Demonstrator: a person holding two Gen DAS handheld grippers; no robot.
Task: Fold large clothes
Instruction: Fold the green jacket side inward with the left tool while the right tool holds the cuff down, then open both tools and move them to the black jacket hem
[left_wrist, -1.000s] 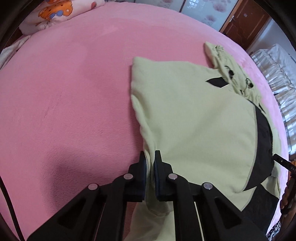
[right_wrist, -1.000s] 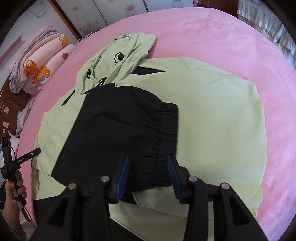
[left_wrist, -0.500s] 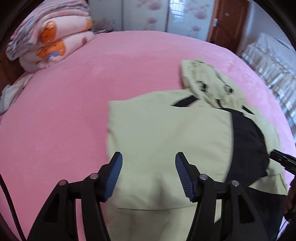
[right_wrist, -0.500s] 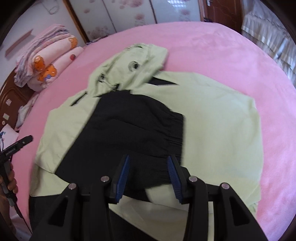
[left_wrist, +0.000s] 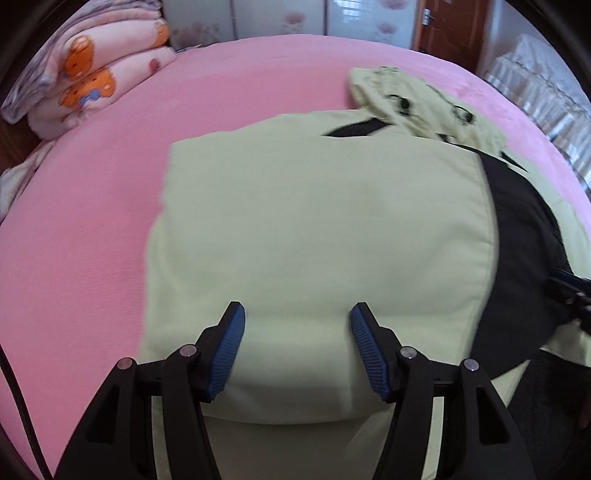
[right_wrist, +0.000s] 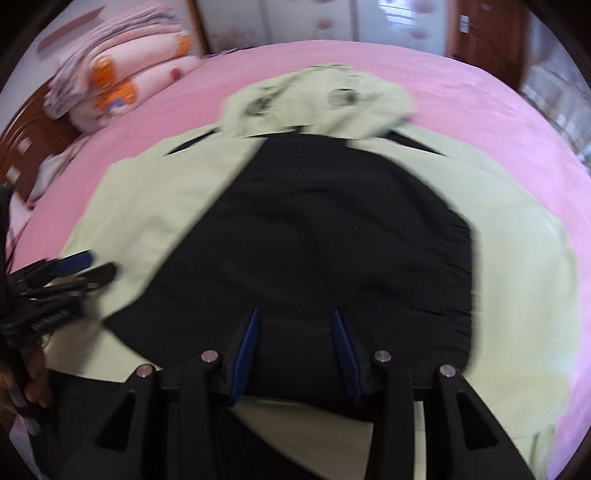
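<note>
A pale green hooded jacket (left_wrist: 314, 229) with black panels lies flat on the pink bed; its hood (left_wrist: 417, 103) points to the far side. A green sleeve part is folded in over its left side and a black sleeve (right_wrist: 332, 236) lies across the middle. My left gripper (left_wrist: 297, 325) is open and empty, just above the folded green part. My right gripper (right_wrist: 295, 332) is open and empty over the black sleeve's near edge. The left gripper also shows in the right wrist view (right_wrist: 77, 267) at the left edge.
The pink bed (left_wrist: 92, 192) spreads to the left and far side of the jacket. Folded pink quilts with orange prints (left_wrist: 92, 81) are stacked at the far left. A wooden headboard (right_wrist: 26, 136), wardrobe doors and a brown door (right_wrist: 491, 37) stand beyond.
My left gripper let go of the green sleeve fold, opened wide and pulled back over the jacket. My right gripper stayed open and shifted left, more square to the jacket.
</note>
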